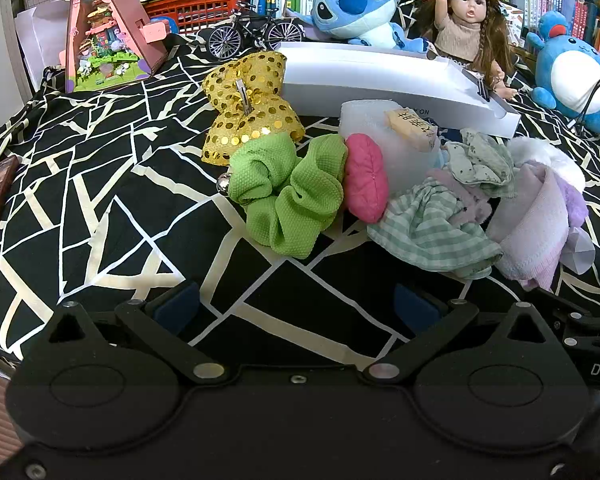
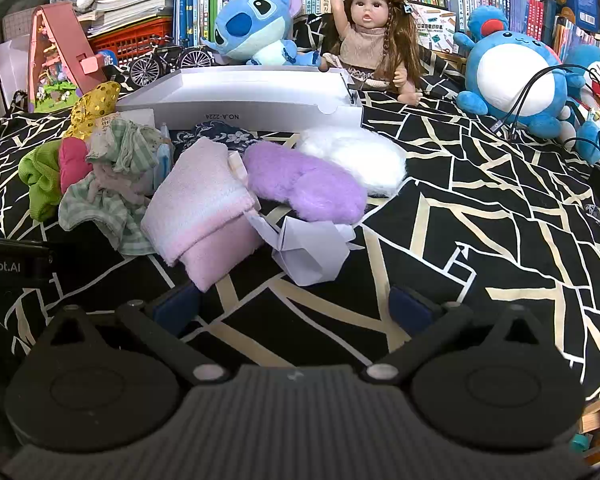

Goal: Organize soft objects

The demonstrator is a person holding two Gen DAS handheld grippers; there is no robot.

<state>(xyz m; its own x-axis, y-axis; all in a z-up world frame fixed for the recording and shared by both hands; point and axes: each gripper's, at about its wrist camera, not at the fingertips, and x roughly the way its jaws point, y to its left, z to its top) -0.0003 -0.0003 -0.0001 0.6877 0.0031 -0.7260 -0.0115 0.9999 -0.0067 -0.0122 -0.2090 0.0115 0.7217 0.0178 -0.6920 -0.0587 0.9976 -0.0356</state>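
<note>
Status: the task appeared to be at its start. The white box (image 2: pixel 240 92), at upper centre of the right wrist view, showed nothing soft inside as far as its visible interior allowed. The soft items lay loose on the patterned cloth (image 1: pixel 100 208) in front of it: green scrunchie (image 1: pixel 288 196), pink cushion (image 1: pixel 366 178), checked fabric (image 1: pixel 428 228), pink towel (image 2: pixel 204 204), purple fluffy pad (image 2: pixel 304 182) and white fluffy pad (image 2: pixel 356 158).

The left gripper (image 1: pixel 296 308) and right gripper (image 2: pixel 292 308), both at lower centre, were released and held nothing.

Legible text: "NO.A-2224", printed inverted on the box wall; "Robot.AI" at the left edge.
</note>
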